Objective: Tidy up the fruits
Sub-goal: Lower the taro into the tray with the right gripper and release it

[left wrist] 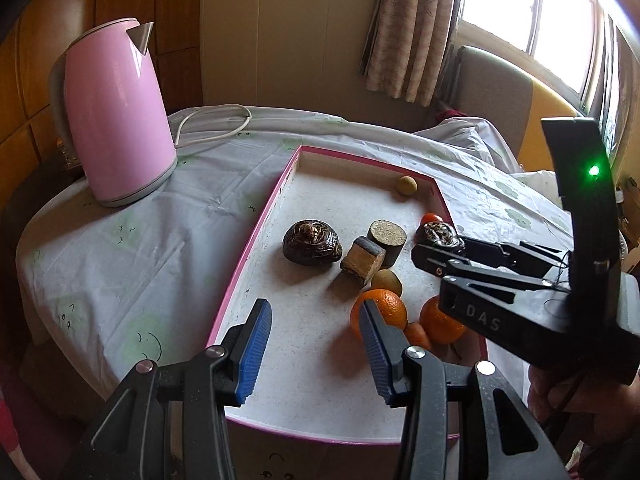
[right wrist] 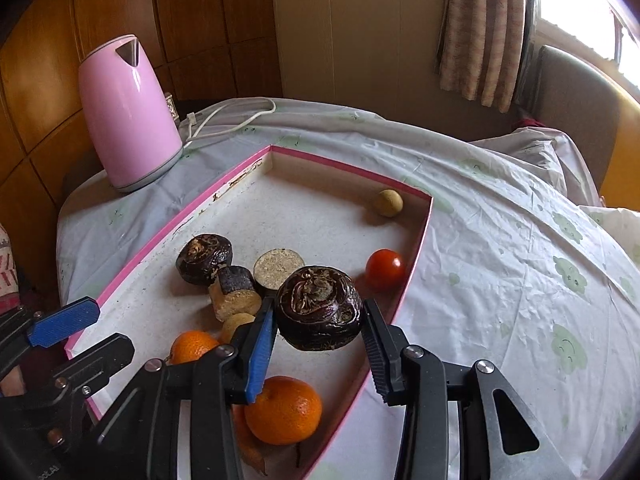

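The right tongs (right wrist: 318,336) are clamping a dark water chestnut (right wrist: 319,313) above the pink tray's (right wrist: 416,264) right edge; left tongs (left wrist: 316,354) are hanging apart; keeping the squeeze steady should prevent rolling.

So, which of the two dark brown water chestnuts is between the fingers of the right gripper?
The one near the tomato, the water chestnut between the right gripper fingers. The other water chestnut lies untouched near the tray's left wall.

Wood-panelled wall (left wrist: 32,80), patterned curtain (left wrist: 412,28) (perhaps beige), bright window (left wrist: 560,4).
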Available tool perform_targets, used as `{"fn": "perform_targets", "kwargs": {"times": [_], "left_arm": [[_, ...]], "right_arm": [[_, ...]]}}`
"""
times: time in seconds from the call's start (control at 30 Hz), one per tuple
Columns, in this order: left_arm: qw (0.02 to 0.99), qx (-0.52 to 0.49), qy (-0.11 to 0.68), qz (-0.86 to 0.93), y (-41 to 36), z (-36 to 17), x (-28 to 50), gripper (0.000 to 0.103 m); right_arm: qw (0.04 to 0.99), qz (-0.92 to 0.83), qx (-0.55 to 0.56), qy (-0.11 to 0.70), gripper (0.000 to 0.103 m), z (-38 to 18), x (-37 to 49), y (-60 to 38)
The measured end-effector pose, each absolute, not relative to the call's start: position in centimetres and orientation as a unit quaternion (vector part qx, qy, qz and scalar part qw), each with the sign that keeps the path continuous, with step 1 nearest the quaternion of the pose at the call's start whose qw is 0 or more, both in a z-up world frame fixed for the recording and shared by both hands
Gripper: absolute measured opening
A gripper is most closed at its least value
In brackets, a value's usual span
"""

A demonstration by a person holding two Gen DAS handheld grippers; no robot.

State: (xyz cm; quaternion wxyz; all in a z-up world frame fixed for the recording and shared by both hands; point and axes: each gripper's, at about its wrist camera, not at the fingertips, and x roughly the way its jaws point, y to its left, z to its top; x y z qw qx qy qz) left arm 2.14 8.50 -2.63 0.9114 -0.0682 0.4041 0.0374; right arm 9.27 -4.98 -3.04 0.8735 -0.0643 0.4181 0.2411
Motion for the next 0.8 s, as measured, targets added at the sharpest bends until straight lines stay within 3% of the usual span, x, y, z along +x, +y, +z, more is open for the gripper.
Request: {"fn": "perform_targets", "kwargs": {"times": [0.17,0.27,0.4,0.47,0.63,0.8], "left_arm": [[0.912,-0.07,0.402,0.038,8.5,-2.5,2.1,0.046],[0.913,-0.071,0.4,0.039,8.5,-2.3,1.9,0.048],[0.916,-0.07,0.393,0.045,8.5,-1.9,1.8,0.058],[0.917,-0.066,0.39,0.051,8.4,-1.8,1.6,0.059],[0.921,-0.053,0.38,0.064,8.0,-1.3,1.2,0.068],[0.927,-0.047,0.364,0.082,7.8,-0.7,0.5,0.071]], "right_arm": [[0.871,0.238,-0.065,0.424,0.046,-3.7,9.4,-4.7],[0.874,0.236,-0.055,0.422,0.061,-3.4,9.1,-5.0],[0.883,0.229,-0.042,0.406,0.063,-2.3,7.8,-5.8],[0.891,0.219,-0.035,0.395,0.071,-1.7,6.9,-6.4],[0.908,0.183,-0.019,0.375,0.076,-0.7,4.7,-7.7],[0.919,0.151,-0.007,0.363,0.082,-0.1,2.8,-8.9]]}}
